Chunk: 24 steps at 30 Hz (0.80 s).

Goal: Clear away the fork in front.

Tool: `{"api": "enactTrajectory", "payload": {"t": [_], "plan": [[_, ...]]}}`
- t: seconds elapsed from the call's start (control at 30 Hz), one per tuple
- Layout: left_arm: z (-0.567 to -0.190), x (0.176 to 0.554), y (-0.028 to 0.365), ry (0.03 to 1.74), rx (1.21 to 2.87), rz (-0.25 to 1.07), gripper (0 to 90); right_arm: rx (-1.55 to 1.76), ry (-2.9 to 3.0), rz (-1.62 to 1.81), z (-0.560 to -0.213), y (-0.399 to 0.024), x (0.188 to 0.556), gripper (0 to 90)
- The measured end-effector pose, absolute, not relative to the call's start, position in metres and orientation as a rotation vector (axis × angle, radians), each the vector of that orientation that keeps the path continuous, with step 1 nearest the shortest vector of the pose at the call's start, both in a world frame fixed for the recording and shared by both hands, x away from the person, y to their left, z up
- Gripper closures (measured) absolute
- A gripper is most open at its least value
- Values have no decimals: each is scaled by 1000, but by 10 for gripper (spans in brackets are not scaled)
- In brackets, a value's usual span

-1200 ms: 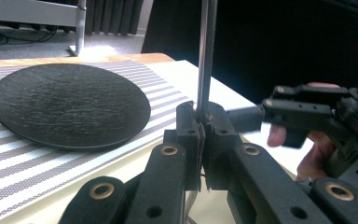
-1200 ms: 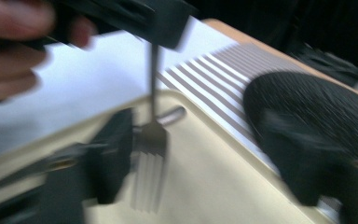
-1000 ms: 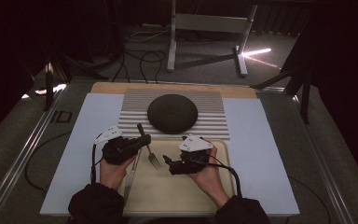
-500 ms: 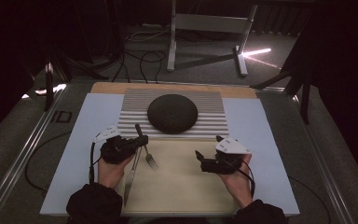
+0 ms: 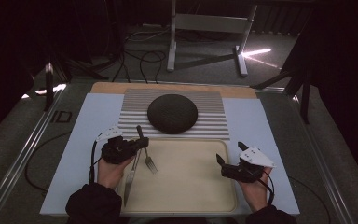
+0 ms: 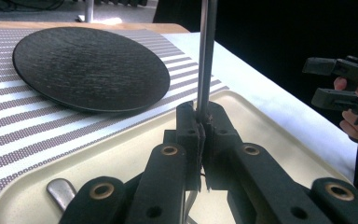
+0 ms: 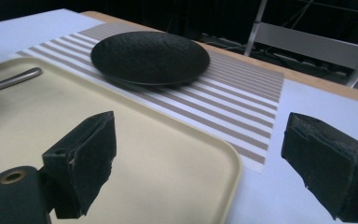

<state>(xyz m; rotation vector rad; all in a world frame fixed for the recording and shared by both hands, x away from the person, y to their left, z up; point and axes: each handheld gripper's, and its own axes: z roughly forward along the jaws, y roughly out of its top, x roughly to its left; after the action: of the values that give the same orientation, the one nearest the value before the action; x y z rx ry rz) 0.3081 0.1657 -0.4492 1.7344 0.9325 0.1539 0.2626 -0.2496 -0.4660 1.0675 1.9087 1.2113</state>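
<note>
A metal fork (image 5: 150, 163) is clamped by its handle (image 6: 205, 56) in my left gripper (image 5: 142, 142), whose jaws (image 6: 203, 126) are shut on it. The fork's tines point toward me, low over the cream tray (image 5: 191, 186). Beside my left hand a long silver knife (image 5: 129, 179) lies on the tray's left part, and its rounded end (image 7: 9, 80) also appears in the right gripper view. My right gripper (image 5: 231, 153) hovers at the tray's right edge, open wide with nothing between its pads (image 7: 84, 158). The left gripper view shows it too, farther off (image 6: 345, 84).
A black plate (image 5: 172, 113) rests on a striped placemat (image 5: 209, 126) just beyond the tray. A pale blue cover (image 5: 88, 126) spreads over the table under both. A metal stand (image 5: 205, 28) and cables are on the floor behind the table.
My right gripper has moved from beside the fork at the tray's middle to the tray's right edge. The left gripper has kept still with the fork in it.
</note>
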Motion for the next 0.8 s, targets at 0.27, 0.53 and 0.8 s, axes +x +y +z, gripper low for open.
{"api": "enactTrajectory", "payload": {"t": [0.27, 0.53, 0.8], "plan": [[-450, 305, 167, 896, 1801, 131, 874, 1141, 1866, 1224, -477, -266, 267, 99], [-458, 306, 174, 949, 1809, 69, 873, 1167, 1853, 1213, -480, -271, 268, 100], [-471, 311, 181, 967, 1830, 21, 856, 1169, 1849, 1213, -480, -271, 267, 100]]}}
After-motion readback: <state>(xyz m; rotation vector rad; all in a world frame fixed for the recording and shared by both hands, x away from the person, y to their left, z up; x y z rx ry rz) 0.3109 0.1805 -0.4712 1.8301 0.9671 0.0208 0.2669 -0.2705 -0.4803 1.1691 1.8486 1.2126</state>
